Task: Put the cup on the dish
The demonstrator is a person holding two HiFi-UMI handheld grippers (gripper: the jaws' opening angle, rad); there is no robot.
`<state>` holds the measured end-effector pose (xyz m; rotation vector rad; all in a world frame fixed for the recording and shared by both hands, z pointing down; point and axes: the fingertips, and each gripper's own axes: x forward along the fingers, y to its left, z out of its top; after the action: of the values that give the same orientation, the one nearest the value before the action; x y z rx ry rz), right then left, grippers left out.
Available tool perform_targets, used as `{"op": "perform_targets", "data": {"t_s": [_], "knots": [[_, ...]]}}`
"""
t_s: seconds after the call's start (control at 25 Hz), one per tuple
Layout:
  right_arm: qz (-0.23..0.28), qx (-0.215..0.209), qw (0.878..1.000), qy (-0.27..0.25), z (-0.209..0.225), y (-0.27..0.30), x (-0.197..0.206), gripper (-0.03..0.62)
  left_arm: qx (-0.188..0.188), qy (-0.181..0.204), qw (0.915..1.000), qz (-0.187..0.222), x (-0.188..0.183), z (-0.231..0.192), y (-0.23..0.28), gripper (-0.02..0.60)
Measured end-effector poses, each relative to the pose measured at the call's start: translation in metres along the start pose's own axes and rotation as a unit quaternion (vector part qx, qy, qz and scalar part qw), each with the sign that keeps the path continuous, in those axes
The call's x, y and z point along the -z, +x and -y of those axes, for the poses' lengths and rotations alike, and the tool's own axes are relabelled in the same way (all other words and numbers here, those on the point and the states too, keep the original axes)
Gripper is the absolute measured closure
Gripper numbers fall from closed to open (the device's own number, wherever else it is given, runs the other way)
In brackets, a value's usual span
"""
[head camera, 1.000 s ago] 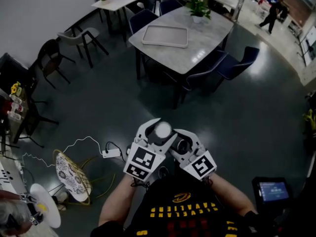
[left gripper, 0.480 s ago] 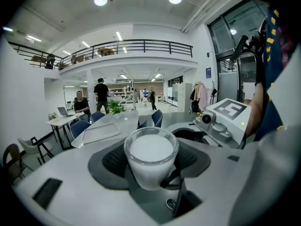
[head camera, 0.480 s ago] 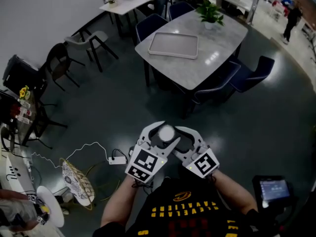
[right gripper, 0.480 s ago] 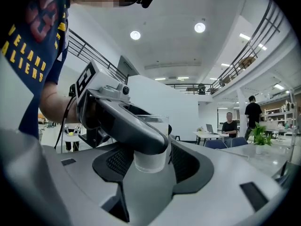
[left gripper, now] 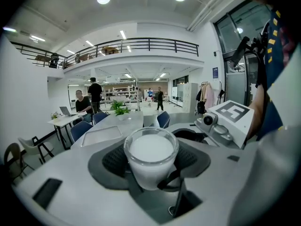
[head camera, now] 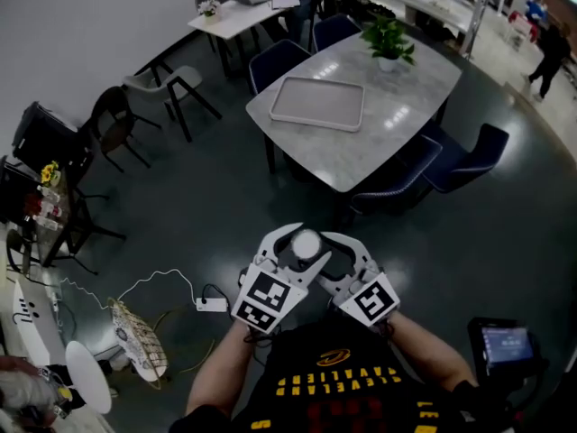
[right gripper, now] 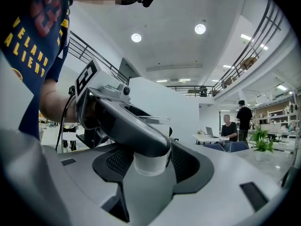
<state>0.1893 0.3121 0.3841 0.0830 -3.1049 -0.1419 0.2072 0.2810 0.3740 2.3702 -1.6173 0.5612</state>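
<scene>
A clear cup (head camera: 306, 243) full of white stuff hangs in the air in front of the person's chest. My left gripper (head camera: 296, 247) is shut on it. In the left gripper view the cup (left gripper: 151, 157) stands upright between the dark pads (left gripper: 109, 160). My right gripper (head camera: 327, 253) is pressed up beside it from the right. In the right gripper view the cup (right gripper: 151, 160) lies between the wide-open jaws of that gripper (right gripper: 150, 167), and a finger (right gripper: 127, 126) of the left gripper crosses in front. I cannot pick out a dish for certain.
A grey table (head camera: 397, 115) stands ahead across the dark floor, bearing a pale tray (head camera: 317, 104) and a potted plant (head camera: 388, 39), with blue chairs (head camera: 469, 156) round it. At the lower left are a white round disc (head camera: 87, 377), a patterned stool (head camera: 137, 336) and a cable with a power strip (head camera: 212, 304).
Both grippers stay together at the chest with the cup between them. The head view has swung, so the table and tray have slid right and down in the picture.
</scene>
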Motion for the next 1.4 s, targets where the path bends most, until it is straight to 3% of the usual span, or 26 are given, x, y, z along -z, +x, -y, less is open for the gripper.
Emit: {"op": "perform_targets", "data": {"t_s": [0.52, 0.76, 1.04, 1.4], "knots": [[-0.006, -0.027, 1.0, 0.0, 0.031, 0.027, 0.005, 0.358, -0.005, -0.032, 0.9995, -0.002, -0.006, -0.034, 0.023, 0.315], [0.004, 0.0, 1.0, -0.008, 0.056, 0.053, 0.004, 0.359, 0.004, -0.02, 0.9996, 0.021, -0.013, -0.065, 0.035, 0.314], [0.02, 0.03, 0.999, 0.02, 0.097, 0.103, -0.004, 0.361, 0.019, -0.035, 0.9958, 0.083, -0.037, -0.126, 0.049, 0.314], [0.013, 0.067, 0.997, 0.02, 0.137, 0.186, -0.013, 0.361, 0.052, -0.028, 0.9929, 0.103, -0.045, -0.217, 0.049, 0.314]]}}
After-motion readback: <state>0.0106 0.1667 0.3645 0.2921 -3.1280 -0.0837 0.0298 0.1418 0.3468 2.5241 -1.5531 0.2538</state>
